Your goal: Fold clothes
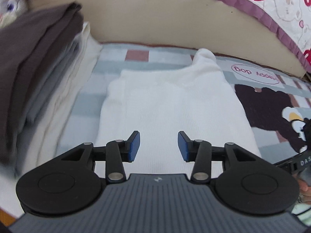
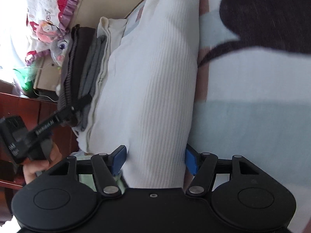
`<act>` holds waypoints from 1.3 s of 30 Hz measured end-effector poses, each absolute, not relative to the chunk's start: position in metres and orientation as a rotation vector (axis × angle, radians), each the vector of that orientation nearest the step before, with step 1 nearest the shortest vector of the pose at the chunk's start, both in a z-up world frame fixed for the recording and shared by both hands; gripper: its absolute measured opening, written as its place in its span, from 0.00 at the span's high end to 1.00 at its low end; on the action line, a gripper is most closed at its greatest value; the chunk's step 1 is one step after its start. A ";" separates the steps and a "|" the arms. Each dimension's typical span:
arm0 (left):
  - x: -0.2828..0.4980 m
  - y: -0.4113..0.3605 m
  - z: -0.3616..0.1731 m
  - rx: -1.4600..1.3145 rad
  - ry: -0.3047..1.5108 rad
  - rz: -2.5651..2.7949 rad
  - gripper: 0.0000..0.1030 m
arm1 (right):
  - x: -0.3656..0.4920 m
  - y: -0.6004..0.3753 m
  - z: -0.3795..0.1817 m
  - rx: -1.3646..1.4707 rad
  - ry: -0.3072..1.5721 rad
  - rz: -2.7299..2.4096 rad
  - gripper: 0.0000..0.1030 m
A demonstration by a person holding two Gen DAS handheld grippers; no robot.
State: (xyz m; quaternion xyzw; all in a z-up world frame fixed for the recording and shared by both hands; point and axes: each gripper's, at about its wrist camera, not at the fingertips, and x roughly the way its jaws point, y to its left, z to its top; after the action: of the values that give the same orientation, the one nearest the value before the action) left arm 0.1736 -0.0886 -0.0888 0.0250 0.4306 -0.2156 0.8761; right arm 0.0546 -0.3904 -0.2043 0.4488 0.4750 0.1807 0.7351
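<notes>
Under everything you have the bed sheet [image 1: 81,104], pale blue and grey checks with a dark brown bear print [image 1: 270,106] on its right side and an oval label beside that. Behind it runs a beige headboard [image 1: 155,19], and above that a quilt [image 1: 272,3] with red shapes and a purple frill.

The white ribbed garment [image 1: 167,104] lies on the sheet in the middle, folded into a long panel, with 1 rounded end bunched up near the headboard. In your right wrist view the same white ribbed garment [image 2: 155,73] runs straight away from the camera.

To its left, touching its edge, sits the stack of folded clothes [image 1: 37,73]: a dark brown piece on top, grey layers under it, cream at the bottom. A plush toy [image 2: 60,46] sits just beyond the stack.

Your left gripper [image 1: 158,145] hangs above the near end of the white garment with its 2 blue pads spread wide and nothing between them.

Your right gripper [image 2: 155,161] has its 2 blue pads on either side of the garment's near end, the cloth filling the gap; the pads look set against it, but whether they pinch it you cannot tell.

Your left hand [image 2: 38,163] shows at the left of the right wrist view, wrapped around the other gripper's handle.
</notes>
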 end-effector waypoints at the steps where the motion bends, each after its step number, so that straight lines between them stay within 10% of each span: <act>1: 0.169 -0.085 -0.090 0.040 0.906 -0.447 0.59 | 0.051 -0.388 -0.205 1.000 1.047 0.394 0.34; 3: 0.160 -0.078 -0.091 0.022 0.917 -0.436 0.59 | 0.048 -0.385 -0.203 0.985 1.030 0.364 0.46; 4: 0.157 -0.074 -0.090 0.014 0.918 -0.431 0.59 | 0.048 -0.384 -0.201 0.976 1.021 0.348 0.71; 7: 0.147 -0.059 -0.087 -0.056 0.935 -0.421 0.59 | 0.050 -0.385 -0.192 1.036 0.978 0.323 0.76; 22: 0.112 0.024 -0.140 -1.156 1.161 -0.402 0.49 | 0.129 -0.374 -0.092 1.220 0.935 0.212 0.77; 31: 0.096 -0.003 -0.142 -1.344 0.978 -0.298 0.20 | 0.112 -0.381 -0.102 1.273 0.880 0.228 0.77; 39: 0.099 -0.013 -0.161 -1.411 0.970 -0.142 0.15 | 0.098 -0.385 -0.113 1.305 0.850 0.240 0.77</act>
State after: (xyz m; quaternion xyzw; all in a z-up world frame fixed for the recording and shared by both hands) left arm 0.0994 -0.0134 -0.1611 -0.6219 0.4277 -0.0627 0.6530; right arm 0.0983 -0.3849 -0.1129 0.5871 0.3823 0.1081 0.7053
